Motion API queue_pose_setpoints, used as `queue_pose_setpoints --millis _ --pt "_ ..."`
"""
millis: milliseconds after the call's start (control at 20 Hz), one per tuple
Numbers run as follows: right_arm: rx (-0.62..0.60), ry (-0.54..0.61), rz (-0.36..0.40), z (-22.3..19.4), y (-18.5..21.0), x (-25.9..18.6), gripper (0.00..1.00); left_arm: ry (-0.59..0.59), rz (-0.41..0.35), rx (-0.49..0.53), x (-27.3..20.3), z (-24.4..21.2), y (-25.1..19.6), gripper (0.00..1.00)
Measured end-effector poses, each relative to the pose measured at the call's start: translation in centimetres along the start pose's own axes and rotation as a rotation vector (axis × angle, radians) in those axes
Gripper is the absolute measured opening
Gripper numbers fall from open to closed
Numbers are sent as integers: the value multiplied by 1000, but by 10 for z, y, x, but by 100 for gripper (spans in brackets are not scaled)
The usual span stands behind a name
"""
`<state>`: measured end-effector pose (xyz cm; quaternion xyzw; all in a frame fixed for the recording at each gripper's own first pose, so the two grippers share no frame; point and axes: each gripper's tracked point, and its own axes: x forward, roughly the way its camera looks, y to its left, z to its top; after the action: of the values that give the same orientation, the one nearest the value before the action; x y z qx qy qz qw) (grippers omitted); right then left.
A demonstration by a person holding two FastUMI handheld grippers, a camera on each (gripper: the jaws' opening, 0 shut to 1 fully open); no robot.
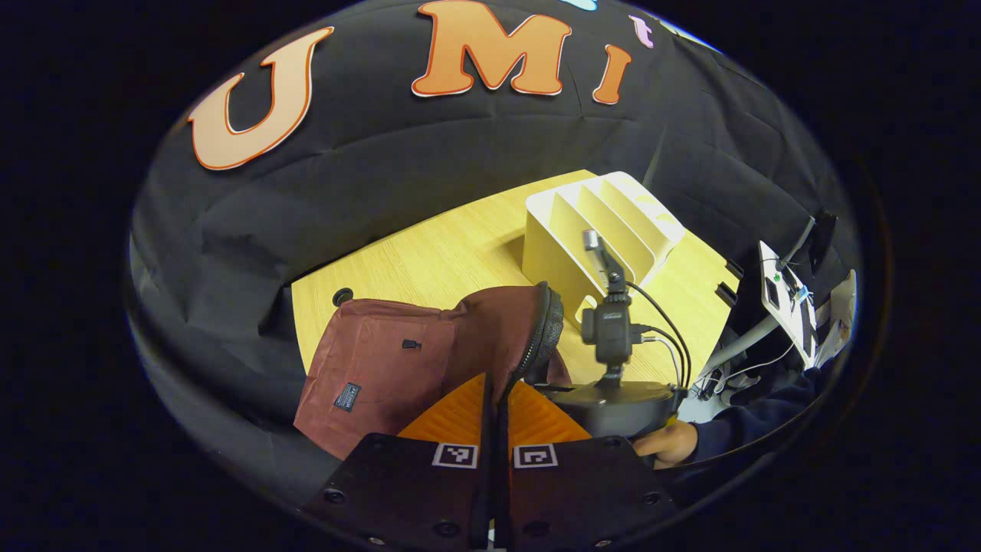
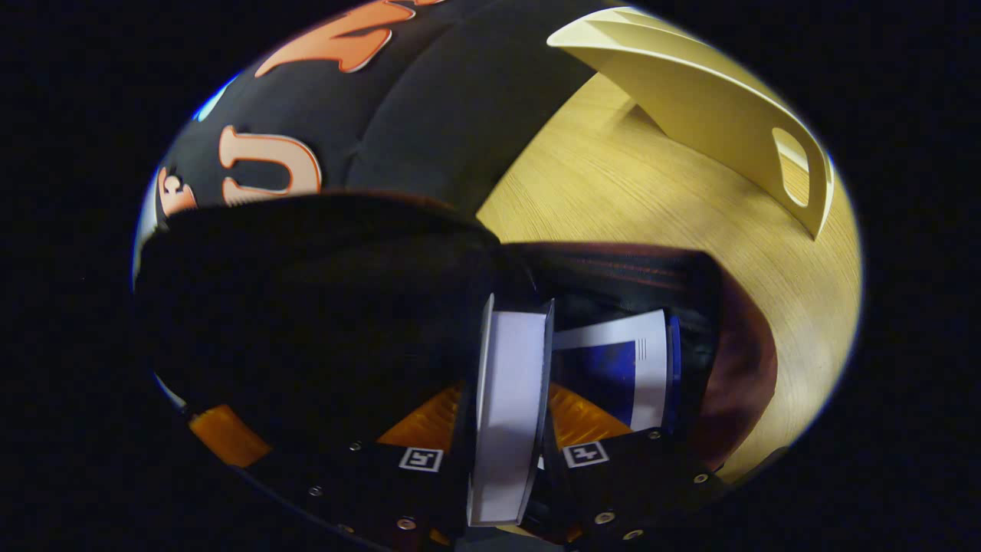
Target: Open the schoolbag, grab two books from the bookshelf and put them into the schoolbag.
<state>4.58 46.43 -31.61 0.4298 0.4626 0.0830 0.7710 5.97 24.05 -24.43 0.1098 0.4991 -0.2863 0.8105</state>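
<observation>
The maroon schoolbag [image 1: 375, 360] lies on the wooden table [image 1: 429, 253]. My left gripper [image 1: 494, 392] is shut on the raised flap's black zipper edge [image 1: 536, 330] and holds the bag open. To its right a hand [image 1: 670, 443] holds the right gripper's body [image 1: 613, 345] over the opening. In the right gripper view my right gripper [image 2: 512, 383] is shut on a book [image 2: 510, 399], seen from its white page edge, inside the dark bag mouth [image 2: 306, 307]. A second book [image 2: 613, 368] with a blue and white cover stands in the bag beside it.
The white slotted bookshelf [image 1: 598, 230] stands behind the bag with nothing in its slots, and shows again at the upper right [image 2: 713, 100]. A stand with a board and cables [image 1: 789, 299] sits past the table's right edge. A cable hole [image 1: 342, 296] marks the table's left.
</observation>
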Motion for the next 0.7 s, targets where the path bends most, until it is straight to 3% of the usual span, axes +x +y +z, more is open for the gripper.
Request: queue_pose_setpoints --millis 50,100,150,200,300,400,500,550,600,650,700 --pt "-28 22 -46 -6 -7 4 48 4 7 -11 0 -3 5 3" --pt "-61 43 -73 -8 -13 1 43 4 7 -24 2 -4 6 3" --pt "-98 51 -100 -9 -19 -5 46 3 8 -31 3 -5 7 3" --pt "-140 58 -130 -9 -24 -16 75 4 5 -35 4 -7 6 4" --pt "-221 34 -180 4 -35 -35 91 0 10 -24 7 -9 6 7" --pt "-261 -7 -217 23 -45 -60 97 2 11 -15 13 -13 3 13" --pt "-289 -57 -249 48 -57 -89 97 5 0 -16 19 -17 -8 22" --pt "-308 -89 -271 62 -64 -102 98 12 -2 -10 20 -23 -13 37" --pt "-325 -118 -283 77 -72 -117 97 15 -5 -10 23 -26 -20 39" --pt "-338 -144 -301 91 -80 -131 97 14 -17 -18 25 -27 -29 55" --pt "-351 -166 -312 104 -86 -145 97 14 -23 -26 27 -26 -38 61"
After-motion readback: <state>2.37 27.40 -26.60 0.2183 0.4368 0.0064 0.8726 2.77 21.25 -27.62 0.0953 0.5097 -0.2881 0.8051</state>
